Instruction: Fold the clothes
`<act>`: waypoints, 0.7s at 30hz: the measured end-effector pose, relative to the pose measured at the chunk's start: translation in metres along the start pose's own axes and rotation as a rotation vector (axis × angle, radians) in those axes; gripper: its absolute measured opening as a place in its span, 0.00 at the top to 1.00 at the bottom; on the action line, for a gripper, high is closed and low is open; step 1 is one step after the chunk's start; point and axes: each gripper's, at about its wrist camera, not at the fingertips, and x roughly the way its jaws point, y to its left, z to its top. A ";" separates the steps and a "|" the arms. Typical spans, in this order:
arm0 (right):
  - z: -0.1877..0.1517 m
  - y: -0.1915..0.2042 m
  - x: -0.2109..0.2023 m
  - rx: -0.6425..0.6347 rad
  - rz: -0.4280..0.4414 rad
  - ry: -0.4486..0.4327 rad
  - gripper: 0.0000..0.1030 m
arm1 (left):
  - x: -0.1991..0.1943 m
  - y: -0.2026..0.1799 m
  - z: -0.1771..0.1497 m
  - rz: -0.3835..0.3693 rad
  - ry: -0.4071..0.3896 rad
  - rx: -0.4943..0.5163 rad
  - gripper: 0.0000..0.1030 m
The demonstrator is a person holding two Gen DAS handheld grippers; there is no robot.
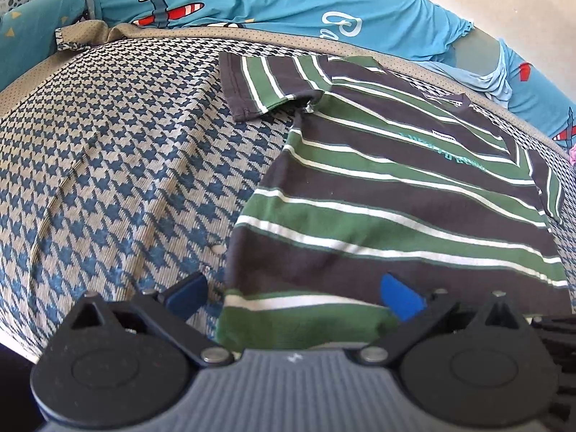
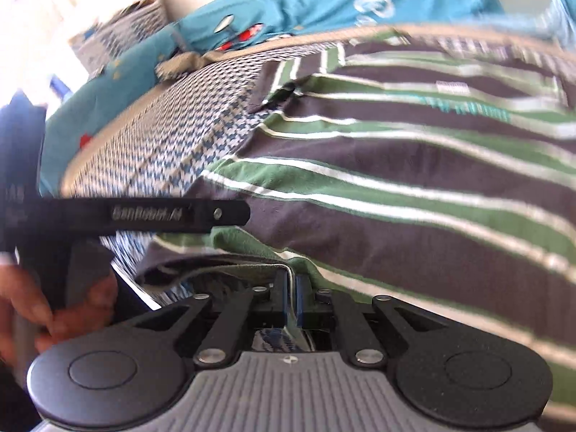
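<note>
Shirt (image 1: 396,187), soft, light and limp, striped green, grey and white, lies flat on the checked bed (image 1: 108,165) in the left view, left gripper (image 1: 295,297) jaws apart over its near hem, while in the right view right gripper (image 2: 293,298) jaws are clamped on that hem, a sound hold.

Bright daylight fills both views. The left wrist view is sharp, with soft shadows under the striped shirt (image 1: 396,194). The right wrist view is smeared by motion blur, worst far and right, and blown out white at far left. Fisheye curvature bends all edges.
</note>
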 end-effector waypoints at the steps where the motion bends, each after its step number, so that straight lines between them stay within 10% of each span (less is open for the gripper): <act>1: -0.002 0.005 -0.001 -0.053 -0.022 -0.006 0.95 | 0.000 0.000 0.000 0.001 0.000 0.001 0.00; 21: -0.024 0.055 0.007 -0.648 -0.185 -0.048 0.85 | 0.002 0.000 0.001 0.004 0.009 0.000 0.00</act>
